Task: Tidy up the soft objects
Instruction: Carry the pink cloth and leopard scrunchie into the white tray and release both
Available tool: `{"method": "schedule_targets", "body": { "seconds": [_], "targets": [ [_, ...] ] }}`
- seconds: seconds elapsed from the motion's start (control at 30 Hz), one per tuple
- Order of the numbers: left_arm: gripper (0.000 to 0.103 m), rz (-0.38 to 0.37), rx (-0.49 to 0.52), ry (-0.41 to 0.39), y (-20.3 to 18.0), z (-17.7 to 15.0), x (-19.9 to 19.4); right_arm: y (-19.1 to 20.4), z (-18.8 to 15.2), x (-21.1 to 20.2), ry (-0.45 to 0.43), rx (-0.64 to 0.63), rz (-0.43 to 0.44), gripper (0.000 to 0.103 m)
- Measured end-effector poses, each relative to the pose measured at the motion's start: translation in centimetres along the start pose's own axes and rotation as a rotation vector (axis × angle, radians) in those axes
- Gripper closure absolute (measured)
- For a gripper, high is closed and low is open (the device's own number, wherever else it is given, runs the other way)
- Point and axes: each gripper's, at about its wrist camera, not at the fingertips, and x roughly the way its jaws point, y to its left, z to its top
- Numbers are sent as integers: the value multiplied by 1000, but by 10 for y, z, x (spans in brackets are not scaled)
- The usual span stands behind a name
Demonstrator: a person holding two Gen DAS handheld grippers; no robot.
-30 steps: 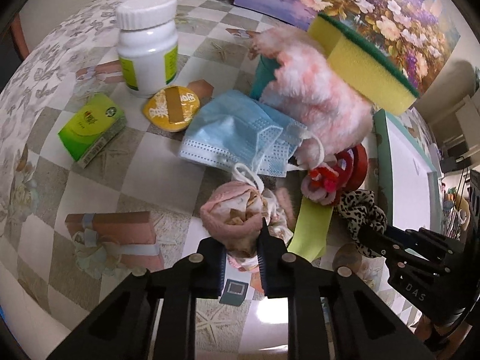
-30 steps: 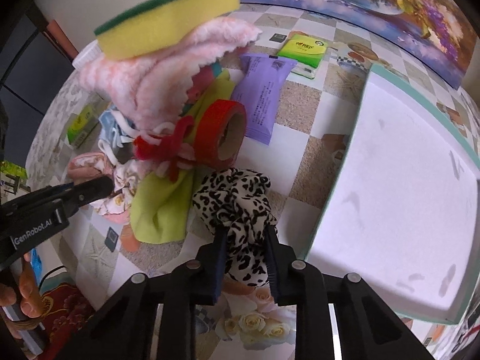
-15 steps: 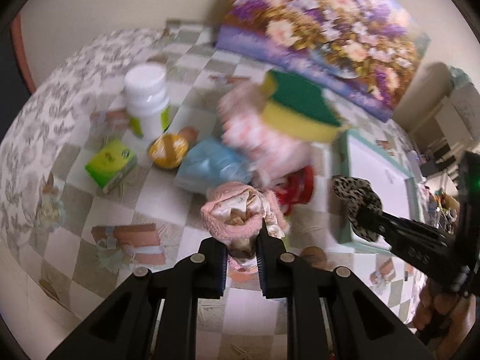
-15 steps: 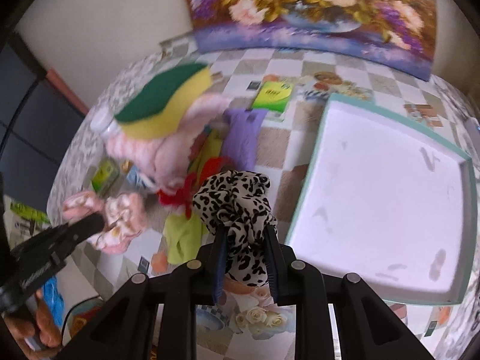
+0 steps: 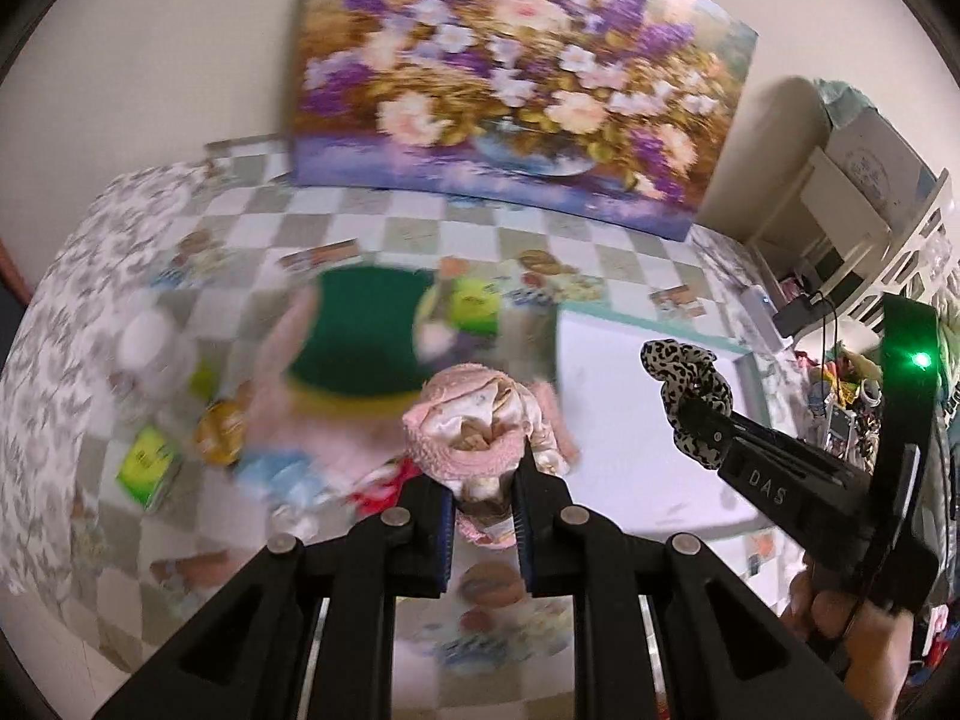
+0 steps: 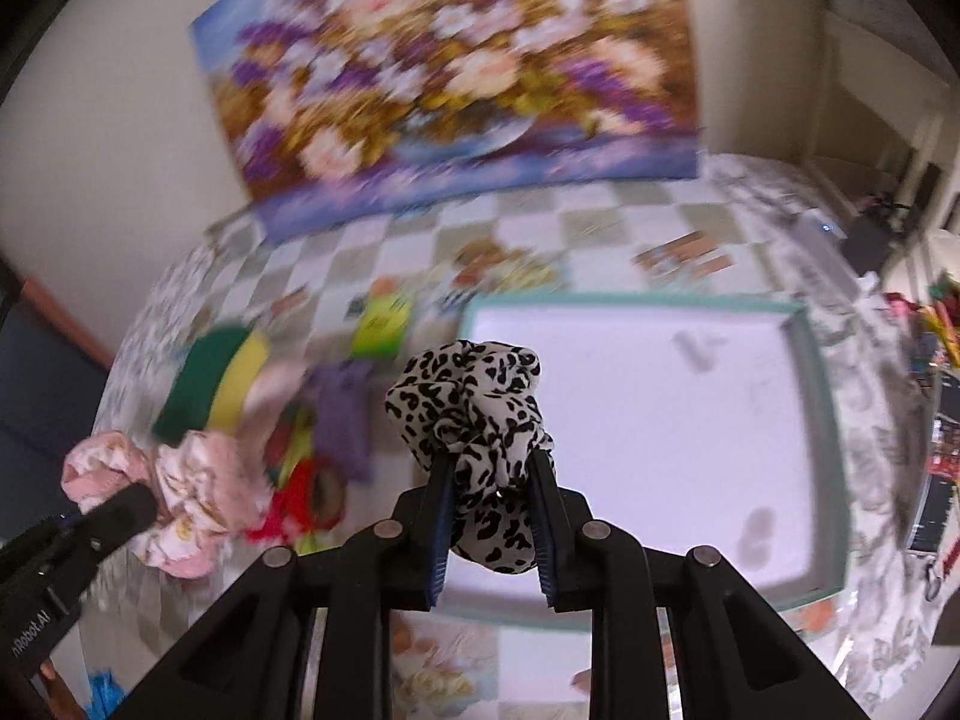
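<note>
My left gripper (image 5: 480, 468) is shut on a pink scrunchie (image 5: 468, 420) and holds it high above the table; it also shows in the right wrist view (image 6: 162, 492). My right gripper (image 6: 489, 468) is shut on a leopard-print scrunchie (image 6: 468, 402), lifted near the left edge of the white tray with a teal rim (image 6: 828, 420). That scrunchie (image 5: 690, 378) and the tray (image 5: 648, 468) show in the left wrist view too. A green-and-yellow sponge (image 6: 216, 378) lies on a fluffy pink cloth (image 5: 282, 384) in the pile below.
On the checkered tablecloth lie a white bottle (image 5: 150, 354), green boxes (image 5: 147, 465), a round yellow packet (image 5: 219, 429), a blue mask (image 5: 282, 474), a purple pack (image 6: 342, 414) and red tape (image 6: 312, 492). A flower painting (image 5: 510, 78) leans on the back wall.
Both grippers have risen well above the table with their scrunchies. The view has tilted up toward the painting, and the right gripper has moved toward the tray.
</note>
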Motion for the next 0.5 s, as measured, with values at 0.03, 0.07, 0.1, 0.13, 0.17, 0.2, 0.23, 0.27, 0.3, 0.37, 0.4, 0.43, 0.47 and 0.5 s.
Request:
{"method": "schedule_targets", "body": {
  "seconds": [0.03,0.07,0.1,0.13,0.17,0.2,0.23,0.27,0.3,0.37,0.4,0.43,0.47,0.5],
  "targets": [
    [86,-1,9,6,-9,8,5,-6,5,-2,-8,17,-19,78],
    [86,-4,14,9,-17,13,9,-13,10,-4,-19,32,-34,78],
    [86,-10,17,15,-25,18,15,-19,14,-6,-29,45,-52,78],
    [86,-17,22,22,-33,22,21,-24,17,-6,-35,50,-69,78],
    [86,-17,24,31,-42,26,28,-31,21,-8,-45,58,-94,78],
    [86,-19,26,37,-49,28,33,-39,24,-9,-53,73,-118,78],
    [86,-24,27,49,-57,30,42,-44,25,-9,-58,83,-131,78],
    [86,-28,26,62,-63,32,50,-53,27,-8,-65,99,-143,78],
    [86,-30,25,75,-71,34,59,-59,27,-8,-74,111,-151,78],
    [86,-24,35,100,-85,35,77,-73,24,-4,-76,131,-180,78],
    [86,-16,44,114,-93,35,86,-78,23,0,-69,135,-196,78],
    [86,-12,52,130,-100,35,96,-85,21,6,-57,141,-208,78],
    [86,-12,56,143,-106,35,103,-92,20,12,-41,152,-218,78],
    [86,-11,58,153,-111,36,109,-98,17,17,-28,163,-226,78]
  ]
}}
